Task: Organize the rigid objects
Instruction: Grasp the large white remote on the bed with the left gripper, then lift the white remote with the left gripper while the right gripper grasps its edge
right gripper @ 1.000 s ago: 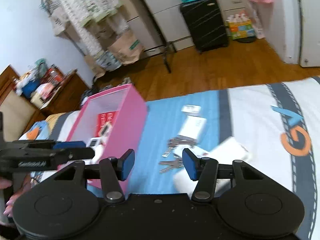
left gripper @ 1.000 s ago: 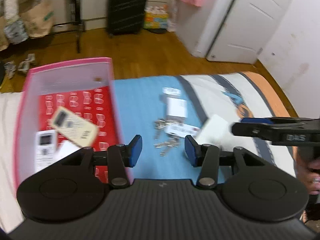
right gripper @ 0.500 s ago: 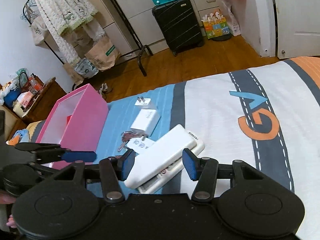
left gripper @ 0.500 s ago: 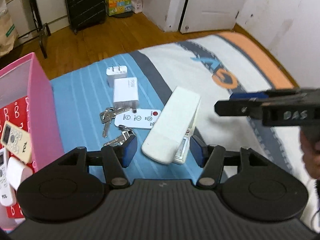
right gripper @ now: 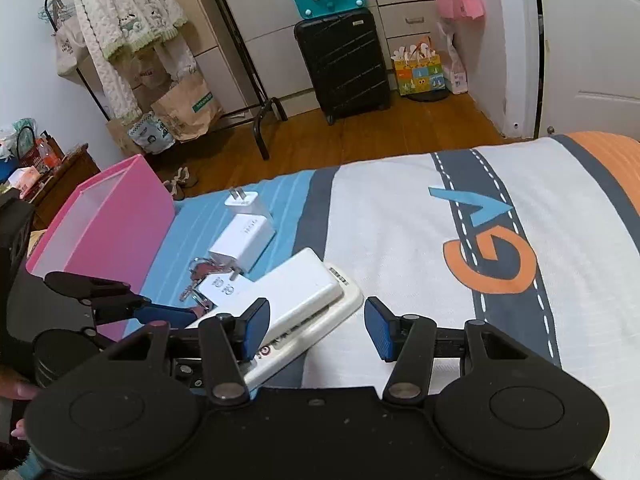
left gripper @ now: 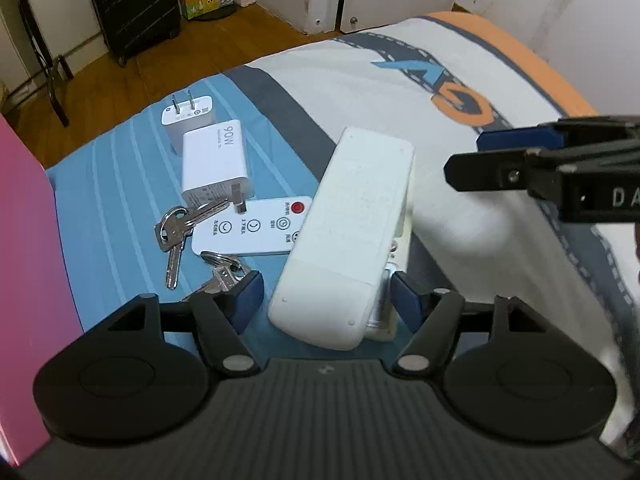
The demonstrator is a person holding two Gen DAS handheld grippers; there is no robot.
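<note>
Lower centre of the left wrist view: your left gripper (left gripper: 326, 294) stands with its fingers spread wide, straddling the near end of the large white remote (left gripper: 352, 236), which lies face-down on a second, cream-coloured device (left gripper: 394, 280). The pads do not appear to touch it yet. The step in hand is, by judgement, the approach to grasp this remote; the next move calls for closing squarely on its long sides and lifting only the top piece, since the one beneath may drag along.

Right edge of that view: your right gripper (left gripper: 516, 160) hovers above the bedspread (left gripper: 360, 80); in its own view its fingers stand wide with nothing between them (right gripper: 316, 326).

Middle left: two bunches of keys (left gripper: 176, 232), a slim fan remote (left gripper: 256, 226) partly tucked under the large remote, then a 90W charger (left gripper: 218, 160) and, farther up, a smaller plug adapter (left gripper: 187, 114). All remain to be sorted.

Left edge: the pink bin (right gripper: 108, 232) stands beside the blue stripe, well apart from the remote. Its interior is hidden in both views, so you cannot tell what it holds.

Upper frame: a black suitcase (right gripper: 344, 64) stands on the floor beyond the bed.
</note>
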